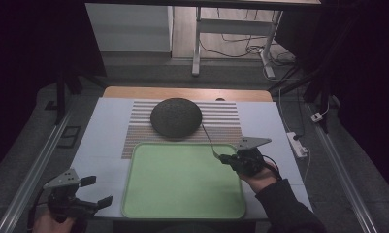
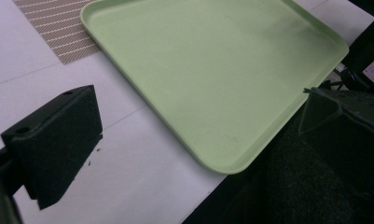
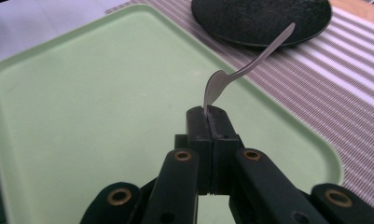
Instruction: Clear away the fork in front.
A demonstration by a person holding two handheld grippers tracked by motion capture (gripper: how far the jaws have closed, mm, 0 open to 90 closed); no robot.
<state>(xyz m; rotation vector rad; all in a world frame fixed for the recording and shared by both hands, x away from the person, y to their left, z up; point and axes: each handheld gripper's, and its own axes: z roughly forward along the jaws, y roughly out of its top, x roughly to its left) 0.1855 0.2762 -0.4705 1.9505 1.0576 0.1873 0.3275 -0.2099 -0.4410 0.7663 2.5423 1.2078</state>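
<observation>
Right gripper view: fingers (image 3: 208, 116) pinching spoon (image 3: 243, 72)

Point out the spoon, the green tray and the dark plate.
spoon (image 3: 250, 65), right gripper view, on its handle.
green tray (image 1: 182, 179), high view, on its bare floor.
dark plate (image 1: 175, 117), high view, on its middle.

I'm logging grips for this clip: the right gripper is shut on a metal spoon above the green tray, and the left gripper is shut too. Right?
Not quite. The left gripper is open: the left gripper view shows its jaws standing wide apart with nothing between them. The right gripper is indeed shut on the spoon above the green tray.
</observation>
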